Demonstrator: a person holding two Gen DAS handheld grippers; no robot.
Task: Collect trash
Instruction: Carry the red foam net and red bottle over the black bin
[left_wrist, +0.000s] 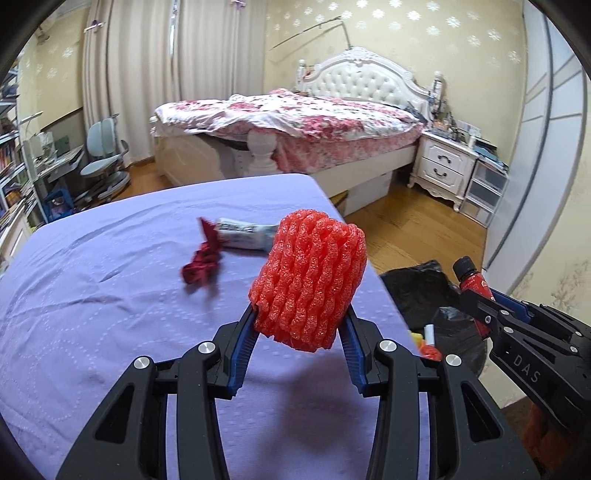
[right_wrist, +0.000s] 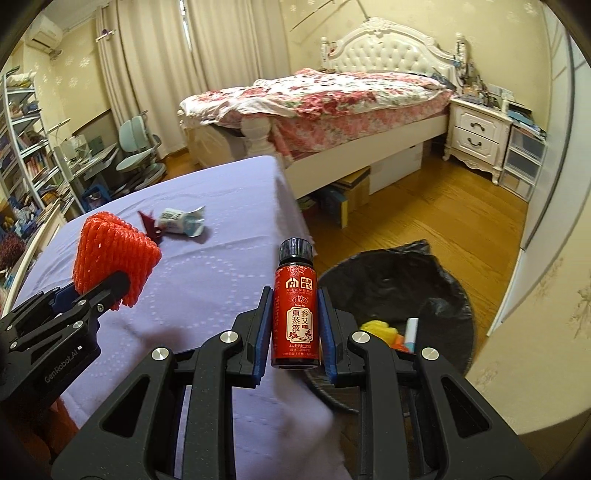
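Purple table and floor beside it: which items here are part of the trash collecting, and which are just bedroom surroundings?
Part of the job:
- red foam net, held by the left gripper
- red bottle, held by the right gripper
- crumpled red wrapper on the table
- white wrapper on the table
- black-lined trash bin

Just surroundings:
- bed
- nightstand
- desk chair
- bookshelf

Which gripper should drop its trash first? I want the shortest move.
Probably right: the right gripper holds the red bottle beside the black bin bag; the left gripper's foam net is over the table.
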